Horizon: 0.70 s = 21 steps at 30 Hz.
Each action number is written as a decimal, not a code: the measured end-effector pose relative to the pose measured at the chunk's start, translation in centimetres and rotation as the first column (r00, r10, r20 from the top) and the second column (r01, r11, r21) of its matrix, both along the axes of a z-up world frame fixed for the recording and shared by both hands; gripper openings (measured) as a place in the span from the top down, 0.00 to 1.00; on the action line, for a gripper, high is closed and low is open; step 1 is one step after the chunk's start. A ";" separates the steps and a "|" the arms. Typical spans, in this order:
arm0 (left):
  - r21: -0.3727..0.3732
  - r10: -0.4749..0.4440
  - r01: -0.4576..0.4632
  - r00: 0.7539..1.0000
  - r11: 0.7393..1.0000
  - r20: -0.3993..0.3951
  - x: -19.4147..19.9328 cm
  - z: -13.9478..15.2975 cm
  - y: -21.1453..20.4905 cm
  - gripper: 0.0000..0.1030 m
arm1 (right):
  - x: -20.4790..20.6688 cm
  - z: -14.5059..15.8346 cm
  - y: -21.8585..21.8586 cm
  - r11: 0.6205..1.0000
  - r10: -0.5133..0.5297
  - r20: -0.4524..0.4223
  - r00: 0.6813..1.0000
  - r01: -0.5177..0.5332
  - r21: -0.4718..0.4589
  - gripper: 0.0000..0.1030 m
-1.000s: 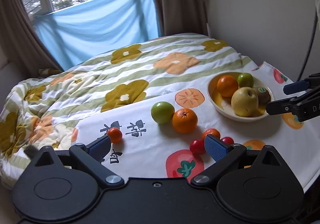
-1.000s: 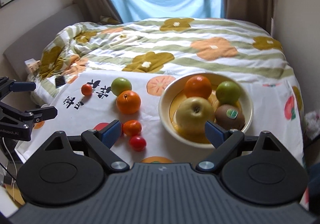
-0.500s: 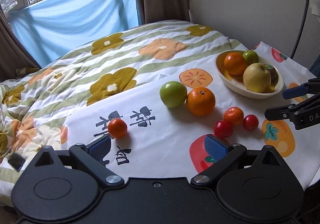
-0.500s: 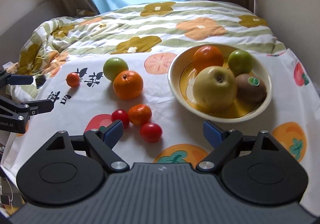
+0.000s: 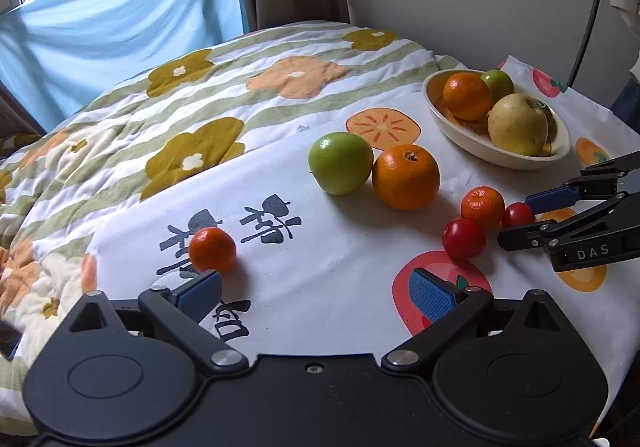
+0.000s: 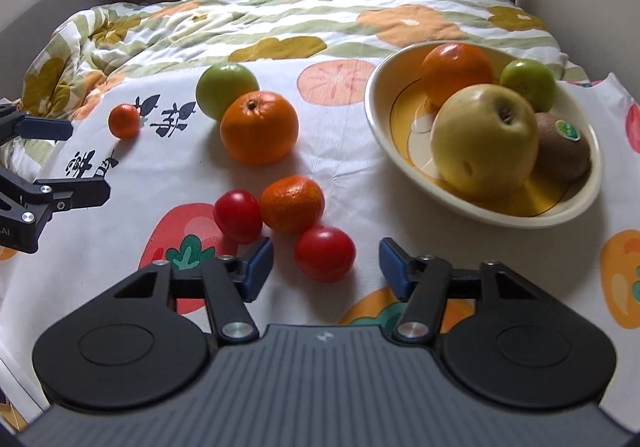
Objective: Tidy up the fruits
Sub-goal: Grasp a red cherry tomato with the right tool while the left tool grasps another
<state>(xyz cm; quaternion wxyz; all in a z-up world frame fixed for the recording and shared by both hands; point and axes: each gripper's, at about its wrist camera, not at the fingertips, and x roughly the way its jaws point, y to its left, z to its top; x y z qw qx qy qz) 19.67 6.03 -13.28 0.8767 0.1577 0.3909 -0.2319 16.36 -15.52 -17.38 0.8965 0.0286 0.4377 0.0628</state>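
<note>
A cream bowl (image 6: 576, 215) holds an orange, a yellow apple (image 6: 484, 139), a small green fruit and a kiwi; it also shows in the left wrist view (image 5: 460, 129). Loose on the cloth lie a green apple (image 5: 340, 162), a big orange (image 5: 405, 176), a mandarin (image 6: 292, 203), two red tomatoes (image 6: 325, 253) (image 6: 237, 215) and a small mandarin (image 5: 212, 249). My left gripper (image 5: 316, 293) is open, its left finger just under the small mandarin. My right gripper (image 6: 326, 267) is open, its fingers either side of the near tomato.
A white fruit-print cloth (image 5: 320, 267) covers the near part of a flowered quilt (image 5: 180, 107). A wall and curtain stand behind the bowl. The cloth's edge drops off at the right and front.
Both grippers have moved forward and down toward the loose fruit. The right gripper has narrowed and now brackets the near tomato. The left has come close to the small mandarin.
</note>
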 end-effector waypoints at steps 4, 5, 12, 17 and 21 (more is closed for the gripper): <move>-0.008 -0.020 0.020 1.000 1.000 -0.015 0.6 -0.5 -0.5 0.02 | -0.1 -0.1 0.2 1.000 0.015 0.003 1.000 -0.015 -0.017 0.53; -0.010 -0.027 0.027 0.999 1.000 -0.018 0.7 -0.6 -0.7 0.02 | -0.2 -0.1 0.2 1.000 0.017 0.005 1.000 -0.016 -0.019 0.53; -0.016 -0.092 0.092 0.995 0.996 -0.025 0.8 -1.1 -2.8 0.02 | -0.8 0.6 -0.8 1.000 -0.023 0.019 1.000 0.023 -0.016 0.53; -0.027 -0.154 0.153 0.987 0.988 -0.037 0.6 -1.8 -4.8 0.02 | -1.2 0.9 -2.1 0.998 -0.062 0.022 0.998 0.062 -0.018 0.53; -0.046 -0.199 0.197 0.979 0.979 -0.045 0.4 -2.2 -6.4 0.02 | -1.5 1.0 -3.0 0.996 -0.086 0.022 0.996 0.086 -0.020 0.53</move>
